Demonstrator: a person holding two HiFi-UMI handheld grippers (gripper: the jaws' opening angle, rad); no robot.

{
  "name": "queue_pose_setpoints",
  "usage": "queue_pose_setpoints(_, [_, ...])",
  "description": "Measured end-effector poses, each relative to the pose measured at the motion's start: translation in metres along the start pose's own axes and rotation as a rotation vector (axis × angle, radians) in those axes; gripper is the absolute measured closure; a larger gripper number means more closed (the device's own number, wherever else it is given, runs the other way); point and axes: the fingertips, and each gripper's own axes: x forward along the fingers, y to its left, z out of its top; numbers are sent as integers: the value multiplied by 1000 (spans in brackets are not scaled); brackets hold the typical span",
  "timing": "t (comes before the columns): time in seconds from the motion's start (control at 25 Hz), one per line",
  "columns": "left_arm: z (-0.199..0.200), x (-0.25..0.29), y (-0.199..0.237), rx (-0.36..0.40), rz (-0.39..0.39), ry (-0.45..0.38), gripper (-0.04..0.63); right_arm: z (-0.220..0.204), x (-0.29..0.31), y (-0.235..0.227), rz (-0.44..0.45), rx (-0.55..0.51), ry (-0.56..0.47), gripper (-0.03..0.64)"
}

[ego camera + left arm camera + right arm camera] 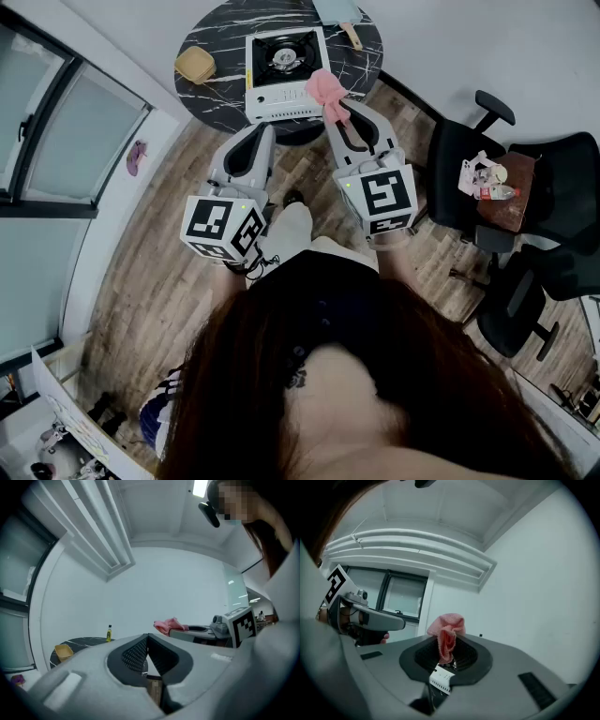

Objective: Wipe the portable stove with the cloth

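The white portable stove (284, 72) with a black burner sits on the round black marble table (212, 37). My right gripper (334, 111) is shut on the pink cloth (326, 91), which bunches out past its tips just at the stove's near right corner. From the right gripper view the cloth (446, 634) stands up between the closed jaws. My left gripper (260, 139) hangs below the table's near edge, its jaws closed with nothing in them. From the left gripper view (147, 639) the cloth (167, 625) shows off to the right.
A yellow sponge-like dish (196, 65) lies left of the stove, a pale cutting board (339, 14) at the table's far side. A small yellow bottle (109, 633) stands on the table. Black office chairs (487, 178) with a side table stand at right; windows (56, 122) at left.
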Motion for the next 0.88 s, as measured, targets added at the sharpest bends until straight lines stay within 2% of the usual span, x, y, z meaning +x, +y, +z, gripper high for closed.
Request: queue_pose_setpoints(0.88, [11,73,81,-2,29,20,583,-2,100,-37,0,5,8,558])
